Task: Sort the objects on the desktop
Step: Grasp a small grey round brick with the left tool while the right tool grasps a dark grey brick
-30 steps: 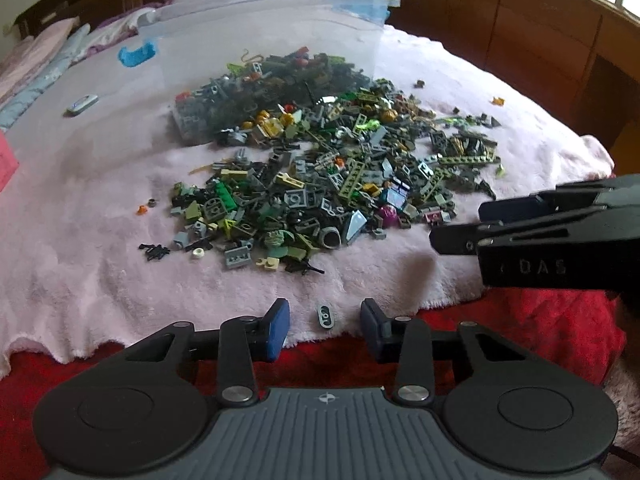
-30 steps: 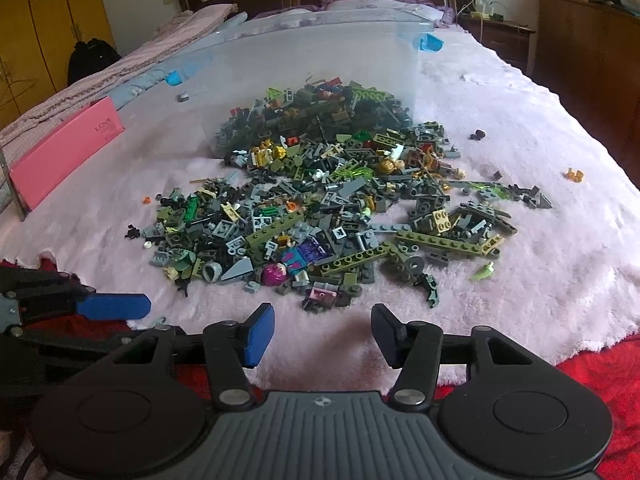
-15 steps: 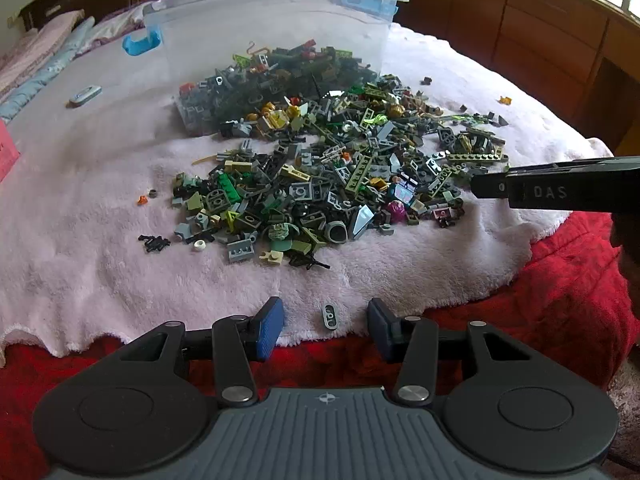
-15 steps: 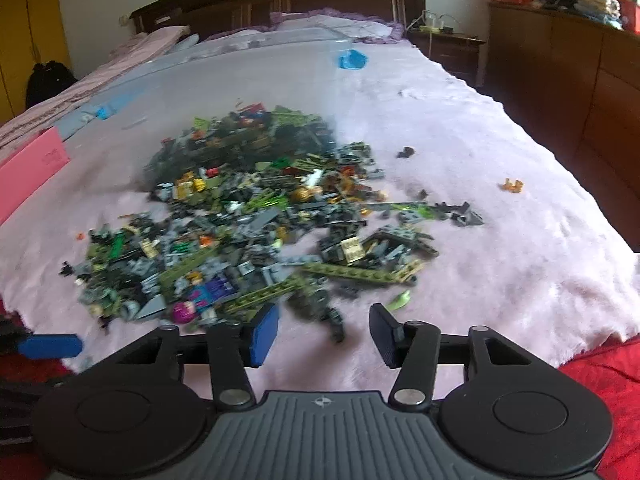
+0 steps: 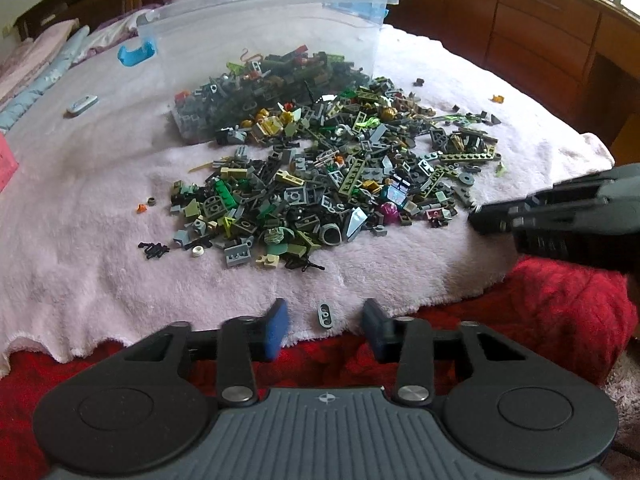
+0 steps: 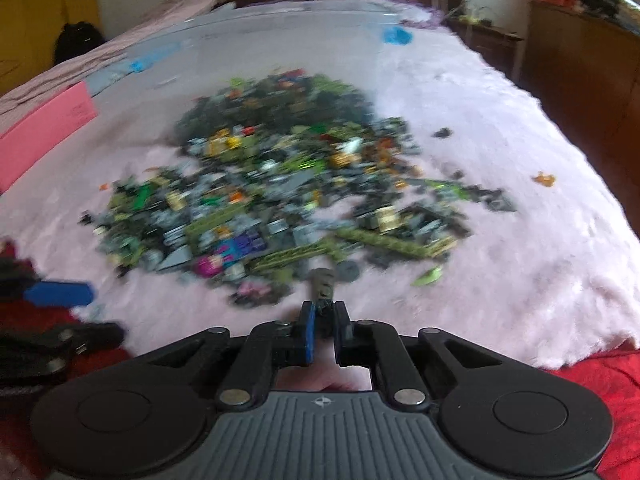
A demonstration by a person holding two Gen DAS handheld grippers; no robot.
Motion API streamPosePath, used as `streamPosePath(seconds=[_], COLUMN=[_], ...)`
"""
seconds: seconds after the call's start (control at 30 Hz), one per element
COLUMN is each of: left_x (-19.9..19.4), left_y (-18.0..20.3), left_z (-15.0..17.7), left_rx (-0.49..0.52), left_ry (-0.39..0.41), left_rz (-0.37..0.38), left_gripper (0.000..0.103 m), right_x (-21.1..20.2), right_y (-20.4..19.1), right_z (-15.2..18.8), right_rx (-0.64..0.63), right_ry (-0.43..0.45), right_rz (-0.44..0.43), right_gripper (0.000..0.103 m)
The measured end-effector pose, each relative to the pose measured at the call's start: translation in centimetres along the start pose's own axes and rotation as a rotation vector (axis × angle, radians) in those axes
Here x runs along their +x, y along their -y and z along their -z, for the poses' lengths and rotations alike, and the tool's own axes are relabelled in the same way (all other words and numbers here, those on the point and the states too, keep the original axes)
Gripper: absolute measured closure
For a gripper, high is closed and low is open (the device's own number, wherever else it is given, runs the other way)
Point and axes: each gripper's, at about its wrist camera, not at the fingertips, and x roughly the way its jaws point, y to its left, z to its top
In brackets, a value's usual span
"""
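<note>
Left wrist view
- Left hand-held gripper [image 5: 325, 329]: its jaws are seen partly spread and have just been closing; nothing is pinched, and a small grey oval link piece [image 5: 325, 313] with two holes is seen lying between the blue pads on the blanket edge.
- Task's things: a heap of small mixed plastic building bricks [image 5: 320, 176], grey, green and yellow, is spread over a pale pink fluffy blanket [image 5: 80, 264] on the bed.
- Container: a clear plastic storage box [image 5: 256, 36] is lying on its side behind the heap, with bricks spilling from its mouth.
- Under the blanket: a red cover [image 5: 560, 304] is shown at the near edge.
- Right hand-held gripper [image 5: 478, 218]: it is seen from the side at the right edge, just beside the heap.

Right wrist view (blurred)
- Right hand-held gripper [image 6: 325, 326]: its jaws are pressed together on a small dark grey brick piece [image 6: 322, 286], which sticks out forward from the pads at the near edge of the heap.
- Left hand-held gripper: a blue pad [image 6: 60, 293] is seen at the left edge.
- Pink flat box [image 6: 44, 132]: it is lying far left on the bed.
</note>
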Motion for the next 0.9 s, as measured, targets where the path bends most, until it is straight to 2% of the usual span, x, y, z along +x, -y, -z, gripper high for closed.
streamPosePath(seconds=[0.17,0.4,0.6,0.77,0.9], left_x=[0.0,0.1,0.1,-0.1,-0.3], left_y=[0.2,-0.1,-0.2,-0.6,-0.8], left_z=[0.0,0.2,0.2,0.3,0.4], left_rx=[0.013,-0.008,-0.016,-0.036,-0.048], left_ry=[-0.004,-0.015,-0.012,-0.017,-0.01], left_rz=[0.016,0.021,0.023,0.029,0.025], left_gripper=[0.079,0.078,0.078,0.076,0.08], right_x=[-0.6,-0.5,-0.6,-0.9,-0.8], right_y=[-2.0,-2.0,-1.4,-1.4,-1.4], right_z=[0.5,0.4,0.7,0.6,0.7], right_rx=[-0.061,-0.029,-0.008,-0.012,-0.007], right_ry=[-0.021,-0.02,-0.013,-0.002,0.0], right_rz=[-0.054,-0.061,-0.064,-0.062,-0.064], right_gripper=[0.089,0.088,0.083,0.071,0.071])
